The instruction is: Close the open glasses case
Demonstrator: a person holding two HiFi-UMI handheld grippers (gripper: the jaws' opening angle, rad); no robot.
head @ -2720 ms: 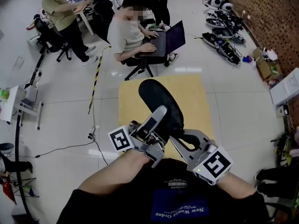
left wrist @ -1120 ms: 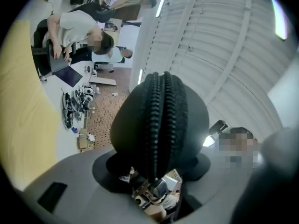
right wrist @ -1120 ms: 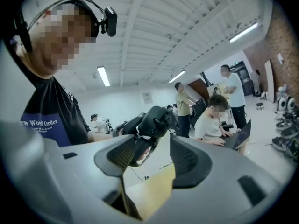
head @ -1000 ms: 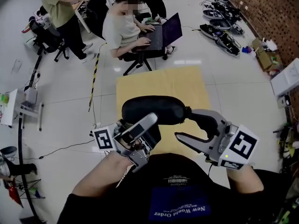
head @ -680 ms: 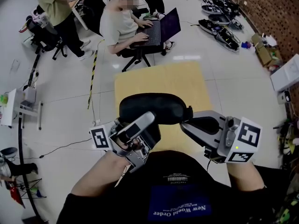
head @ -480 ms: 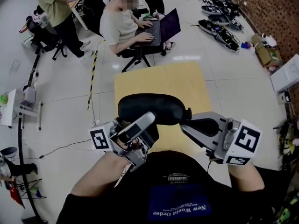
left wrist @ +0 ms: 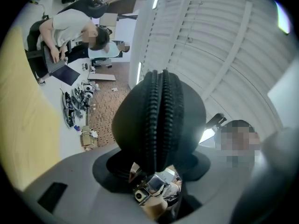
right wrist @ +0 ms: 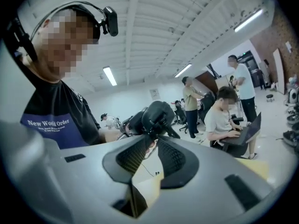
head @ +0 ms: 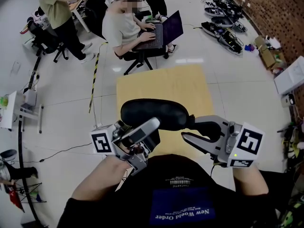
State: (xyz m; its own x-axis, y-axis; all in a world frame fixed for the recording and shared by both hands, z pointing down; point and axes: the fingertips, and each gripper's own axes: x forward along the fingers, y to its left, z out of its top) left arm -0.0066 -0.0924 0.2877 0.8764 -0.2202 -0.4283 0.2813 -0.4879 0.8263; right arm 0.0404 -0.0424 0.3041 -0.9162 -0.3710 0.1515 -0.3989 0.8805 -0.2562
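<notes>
- A standing person (head: 58, 11) is at the upper left of the head view, next to office chairs.
- A seated person (head: 124, 30) types on a laptop (head: 164, 34) at top centre, on the pale floor.
- The left gripper (head: 151, 127) comes in from lower left of centre. Its marker cube faces left and its jaws point up and to the right.
- It is clamped on the left part of the case (head: 154, 114). In the left gripper view the case (left wrist: 159, 115) fills the gap between the jaws and touches both.
- The black case lies crosswise at mid-frame, held in the air above the near edge of the yellow worktop (head: 164, 87).
- The zip (left wrist: 161, 120) runs up the middle of the case in the left gripper view. Its two rows of teeth lie together along the stretch that shows.
- A small tab (head: 192, 117) sticks out at the case's right end.
- The right gripper (head: 186, 128) reaches in from the lower right.
- Its jaws stand a narrow way apart and have just been opening. The upper jaw is right beside the tab and the lower one is below it.
- In the right gripper view the right gripper's (right wrist: 152, 136) tips form a slim V. The case's (right wrist: 156, 115) end is just beyond them, and the pads press on nothing.
- Robot gear (head: 223, 30) lies on the floor along the brick wall at the upper right.
</notes>
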